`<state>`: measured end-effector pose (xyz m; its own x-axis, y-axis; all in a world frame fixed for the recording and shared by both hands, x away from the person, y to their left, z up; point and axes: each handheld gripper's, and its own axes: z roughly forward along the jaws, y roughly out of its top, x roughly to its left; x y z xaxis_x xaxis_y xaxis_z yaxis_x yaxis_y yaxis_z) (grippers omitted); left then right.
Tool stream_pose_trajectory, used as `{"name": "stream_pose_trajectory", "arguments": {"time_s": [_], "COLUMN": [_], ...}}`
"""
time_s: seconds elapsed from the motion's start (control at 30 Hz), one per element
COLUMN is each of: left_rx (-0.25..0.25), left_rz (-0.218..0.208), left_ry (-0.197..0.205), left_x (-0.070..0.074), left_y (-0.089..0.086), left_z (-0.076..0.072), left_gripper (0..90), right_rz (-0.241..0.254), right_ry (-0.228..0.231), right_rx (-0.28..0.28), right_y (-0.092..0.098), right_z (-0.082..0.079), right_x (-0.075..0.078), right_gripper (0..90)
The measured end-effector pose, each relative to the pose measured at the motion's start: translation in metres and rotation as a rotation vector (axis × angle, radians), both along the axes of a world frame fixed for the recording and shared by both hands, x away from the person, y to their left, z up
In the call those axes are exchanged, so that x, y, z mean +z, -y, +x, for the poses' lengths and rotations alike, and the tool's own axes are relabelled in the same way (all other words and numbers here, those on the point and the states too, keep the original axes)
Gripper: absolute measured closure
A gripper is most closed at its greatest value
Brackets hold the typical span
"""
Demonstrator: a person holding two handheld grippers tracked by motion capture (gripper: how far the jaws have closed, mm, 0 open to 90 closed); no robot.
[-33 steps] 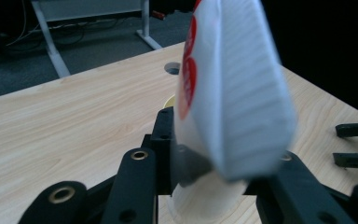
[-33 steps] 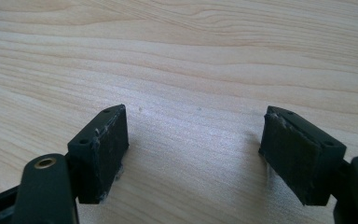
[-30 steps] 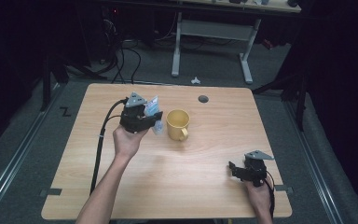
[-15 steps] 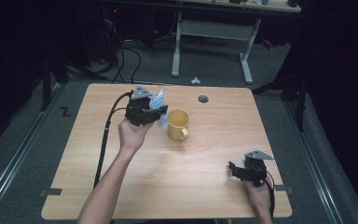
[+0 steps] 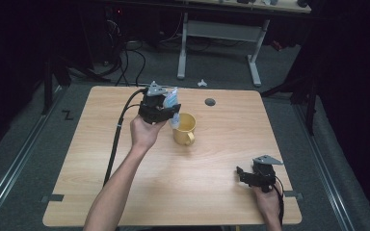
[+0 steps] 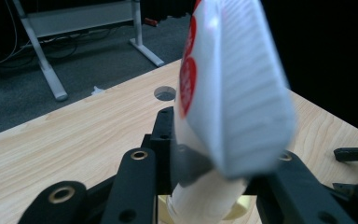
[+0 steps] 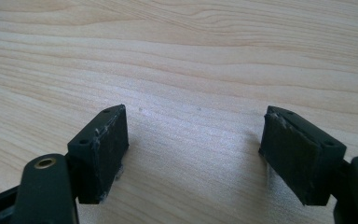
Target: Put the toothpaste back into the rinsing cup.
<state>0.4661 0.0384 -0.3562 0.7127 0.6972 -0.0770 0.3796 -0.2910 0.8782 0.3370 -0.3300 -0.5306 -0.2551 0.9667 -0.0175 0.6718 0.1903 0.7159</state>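
While the left gripper (image 5: 166, 108) is clamping a white pouch (image 5: 172, 102) with red print, its jaws are closed on the lower part and the pouch is hanging just over the far-left rim of the yellow mug (image 5: 185, 129). Pouch's long axis is running steeply up from the jaws, tilted toward the mug; in the left gripper view the pouch (image 6: 233, 88) is rising above the mug rim (image 6: 240, 211). Mug is sitting near the bench (image 5: 221, 144) centre, handle toward the near edge. Right gripper (image 5: 250, 175) is resting near the near-right corner, jaws open and empty over bare wood, well apart from the mug. Left hand is nearer; nothing is blocking the path. Cable hole (image 5: 210, 102) is sitting toward the far edge.
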Motion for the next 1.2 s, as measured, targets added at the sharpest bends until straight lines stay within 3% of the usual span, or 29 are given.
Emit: {"name": "stream_pose_trajectory", "arguments": {"time_s": [0.2, 0.4, 0.9, 1.2], "left_rx": [-0.001, -0.001, 0.010, 0.020], "left_rz": [0.001, 0.035, 0.043, 0.058], "left_ry": [0.009, 0.029, 0.013, 0.000], "left_x": [0.000, 0.001, -0.011, -0.025], "left_y": [0.008, 0.017, 0.029, 0.035], "left_z": [0.003, 0.007, 0.018, 0.022], "left_gripper": [68.1, 68.0, 67.7, 67.6], "right_rz": [0.000, 0.000, -0.001, 0.000], "right_ry": [0.000, 0.000, 0.000, 0.000], "right_rx": [0.000, 0.000, 0.000, 0.000], "right_y": [0.000, 0.000, 0.000, 0.000], "right_z": [0.000, 0.000, 0.000, 0.000], "right_x": [0.000, 0.000, 0.000, 0.000], "right_gripper": [23.2, 23.2, 23.2, 23.1]}}
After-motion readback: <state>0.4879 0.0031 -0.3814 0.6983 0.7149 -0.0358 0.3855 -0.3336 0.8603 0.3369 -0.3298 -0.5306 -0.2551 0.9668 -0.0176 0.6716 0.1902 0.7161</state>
